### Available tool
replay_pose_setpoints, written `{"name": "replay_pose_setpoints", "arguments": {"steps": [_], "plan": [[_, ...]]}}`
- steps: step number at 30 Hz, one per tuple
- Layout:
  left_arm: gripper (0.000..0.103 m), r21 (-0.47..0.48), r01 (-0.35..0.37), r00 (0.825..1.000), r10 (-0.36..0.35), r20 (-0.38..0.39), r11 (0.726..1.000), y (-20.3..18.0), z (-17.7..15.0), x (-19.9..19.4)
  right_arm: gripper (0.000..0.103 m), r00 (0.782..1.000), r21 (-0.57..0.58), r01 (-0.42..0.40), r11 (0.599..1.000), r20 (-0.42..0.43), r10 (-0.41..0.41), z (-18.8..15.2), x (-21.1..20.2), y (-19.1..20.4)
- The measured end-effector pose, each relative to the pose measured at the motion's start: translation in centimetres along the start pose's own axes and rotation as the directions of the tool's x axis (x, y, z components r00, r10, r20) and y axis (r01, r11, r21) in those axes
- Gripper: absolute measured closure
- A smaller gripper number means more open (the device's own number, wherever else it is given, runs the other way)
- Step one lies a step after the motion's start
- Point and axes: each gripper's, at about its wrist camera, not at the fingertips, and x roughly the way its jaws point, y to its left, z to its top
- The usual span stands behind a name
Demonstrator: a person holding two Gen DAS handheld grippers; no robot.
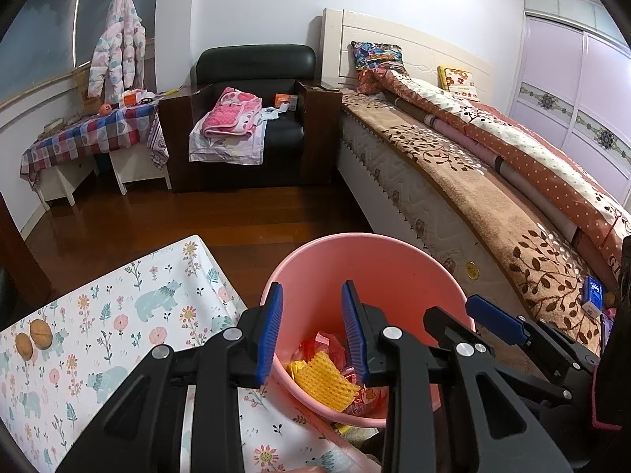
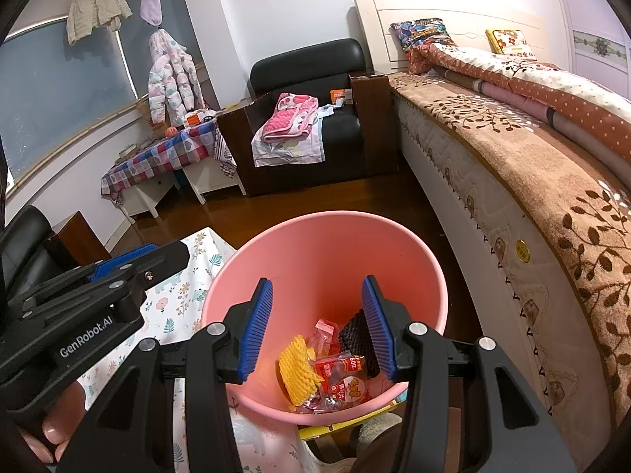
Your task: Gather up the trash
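A pink trash bin (image 1: 366,260) stands on the floor between the table and the bed; it also shows in the right wrist view (image 2: 327,244). Inside lie a yellow foam net (image 2: 297,372), red snack wrappers (image 2: 343,378) and a black foam net (image 2: 359,335). My left gripper (image 1: 313,327) is open and empty above the bin's near left rim. My right gripper (image 2: 317,325) is open and empty above the bin's mouth. The right gripper also shows in the left wrist view (image 1: 493,315), and the left gripper in the right wrist view (image 2: 130,264). Two walnuts (image 1: 35,339) lie on the floral tablecloth (image 1: 118,315).
A bed (image 1: 473,181) with a brown blanket runs along the right. A black armchair (image 1: 256,118) with pink clothes stands at the back. A side table with a checked cloth (image 1: 90,134) is at back left. Wooden floor (image 1: 197,216) lies between.
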Motion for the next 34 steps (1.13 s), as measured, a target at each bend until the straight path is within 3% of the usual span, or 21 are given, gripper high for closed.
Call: {"name": "replay_pose_setpoints", "arguments": {"steps": [34], "plan": [[0.073, -0.004, 0.000, 1.000, 0.000, -0.008, 1.000, 0.1, -0.9, 0.2, 0.055, 1.000, -0.001, 0.001, 1.000, 0.001, -0.001, 0.5, -0.4, 0.8]]}}
